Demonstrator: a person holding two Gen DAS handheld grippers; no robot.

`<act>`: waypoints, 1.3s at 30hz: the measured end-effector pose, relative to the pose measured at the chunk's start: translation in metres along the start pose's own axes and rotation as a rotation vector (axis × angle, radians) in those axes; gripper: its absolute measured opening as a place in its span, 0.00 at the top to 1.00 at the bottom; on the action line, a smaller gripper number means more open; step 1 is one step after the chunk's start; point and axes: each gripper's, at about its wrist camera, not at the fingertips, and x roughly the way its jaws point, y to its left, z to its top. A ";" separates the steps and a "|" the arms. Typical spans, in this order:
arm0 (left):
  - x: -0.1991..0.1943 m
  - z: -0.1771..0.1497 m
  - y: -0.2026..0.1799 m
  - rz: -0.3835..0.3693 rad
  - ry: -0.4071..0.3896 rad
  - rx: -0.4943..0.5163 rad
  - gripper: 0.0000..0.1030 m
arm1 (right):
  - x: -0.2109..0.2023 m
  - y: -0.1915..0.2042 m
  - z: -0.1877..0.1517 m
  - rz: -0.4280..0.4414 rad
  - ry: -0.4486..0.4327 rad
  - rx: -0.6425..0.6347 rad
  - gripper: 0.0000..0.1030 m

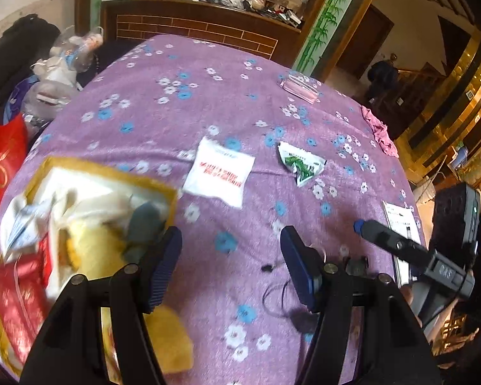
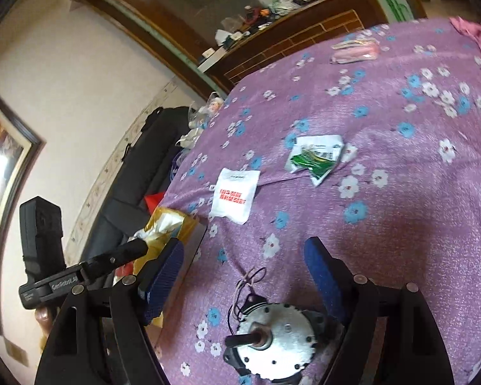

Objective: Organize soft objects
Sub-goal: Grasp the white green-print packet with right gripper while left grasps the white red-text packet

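Left wrist view: the left tool (image 1: 231, 247) hangs spread and empty over the purple flowered desk (image 1: 176, 102). A gold-rimmed box (image 1: 112, 173) of soft things sits just beside its left finger; a white sachet (image 1: 219, 176) with red print, too blurred to read, lies ahead, a green-and-white sachet (image 1: 299, 163) further right. The right tool (image 2: 243, 256) is likewise spread, holding nothing, with a metal motor (image 2: 272, 340) under it. Judging by this, the step is reaching for a sachet; next, advance, straddle it, close.

Both wrist views: near, angled down; share white packet (image 1: 219, 176).
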 end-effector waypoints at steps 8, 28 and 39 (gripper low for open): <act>0.063 0.049 0.010 0.015 0.088 -0.025 0.39 | -0.003 -0.012 0.026 -0.044 0.016 0.063 0.23; 0.133 0.066 -0.001 0.001 0.276 -0.033 0.44 | 0.116 -0.039 0.116 -0.197 0.261 -0.113 0.71; 0.120 0.031 -0.019 -0.071 0.265 -0.075 1.00 | 0.024 -0.030 0.065 -0.167 0.071 -0.034 0.94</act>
